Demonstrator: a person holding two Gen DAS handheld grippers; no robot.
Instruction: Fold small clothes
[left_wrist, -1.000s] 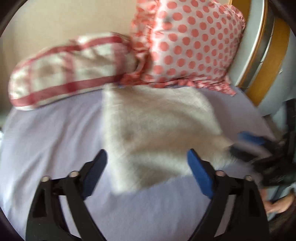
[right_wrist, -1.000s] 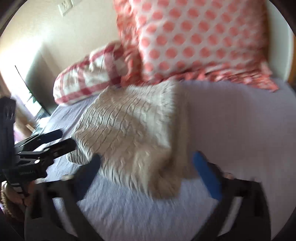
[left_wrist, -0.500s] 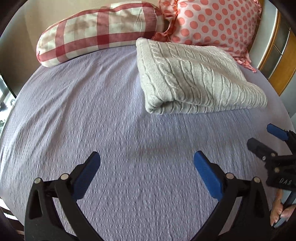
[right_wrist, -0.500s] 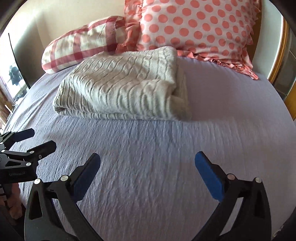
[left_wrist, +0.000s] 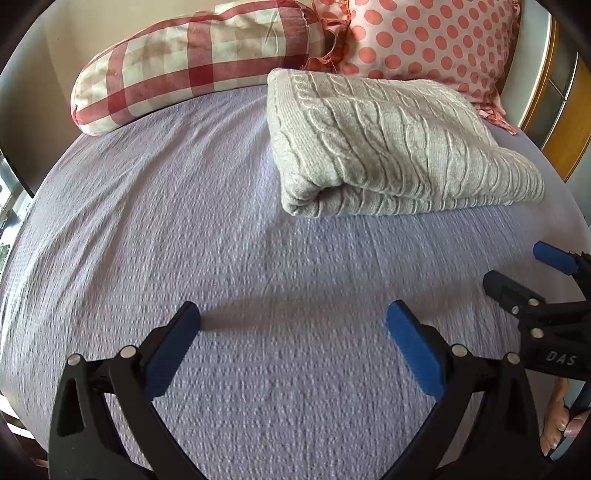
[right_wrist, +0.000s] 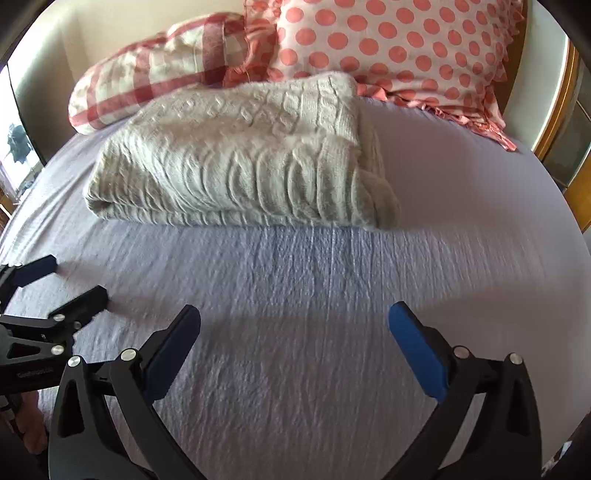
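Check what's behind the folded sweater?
Behind the sweater sit two pillows against the wall: a checked one and a polka-dot one. The sweater covers the dotted pillow's lower edge, so whether they touch cannot be seen. Purple sheet lies underneath.

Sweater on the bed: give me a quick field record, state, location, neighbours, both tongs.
item: cream cable-knit sweater
state: folded, lying flat
surface: lavender bedsheet
behind it: plaid pillow, polka-dot pillow
left tongs: open, empty, short of the sweater
right tongs: open, empty, short of the sweater
contact: neither touches the sweater
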